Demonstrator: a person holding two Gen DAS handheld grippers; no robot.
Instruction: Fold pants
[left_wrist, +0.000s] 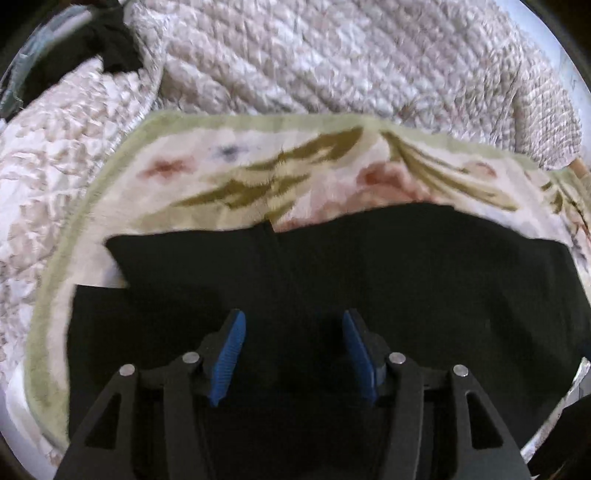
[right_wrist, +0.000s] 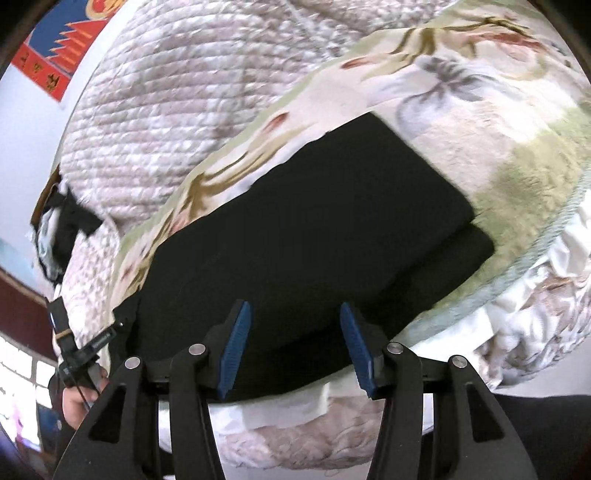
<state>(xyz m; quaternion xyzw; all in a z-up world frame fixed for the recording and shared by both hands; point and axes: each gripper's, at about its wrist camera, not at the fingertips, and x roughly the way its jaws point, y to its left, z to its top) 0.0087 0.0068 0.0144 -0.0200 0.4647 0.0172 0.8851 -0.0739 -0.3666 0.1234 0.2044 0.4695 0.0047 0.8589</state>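
Left gripper (left_wrist: 293, 354) sits nearest in its view, blue pads (left_wrist: 227, 360) spread apart w/ nothing between them, hovering over the black pants (left_wrist: 369, 280). Right gripper (right_wrist: 295, 349) likewise stands open, pads (right_wrist: 234, 354) not pressing on anything, over the near edge of the pants (right_wrist: 314, 236). Pants lie folded flat on a flowery blanket (left_wrist: 258, 177) w/ a pale green border; in the right view two stacked layers show, top one set back a bit from the lower one's right edge. Blanket (right_wrist: 461, 122) is spread over a quilted whitish bedspread (left_wrist: 314, 55) on the bed, which wraps round it on the far side and the left. Bottom left of right view: a hand (right_wrist: 75, 402) beside some black gear, blurred. Farther back, another dark cloth (left_wrist: 110, 44) lies on the bedspread (right_wrist: 166, 110), top left in left view. Beyond the bed, a red & blue hanging (right_wrist: 62, 48) on the wall.
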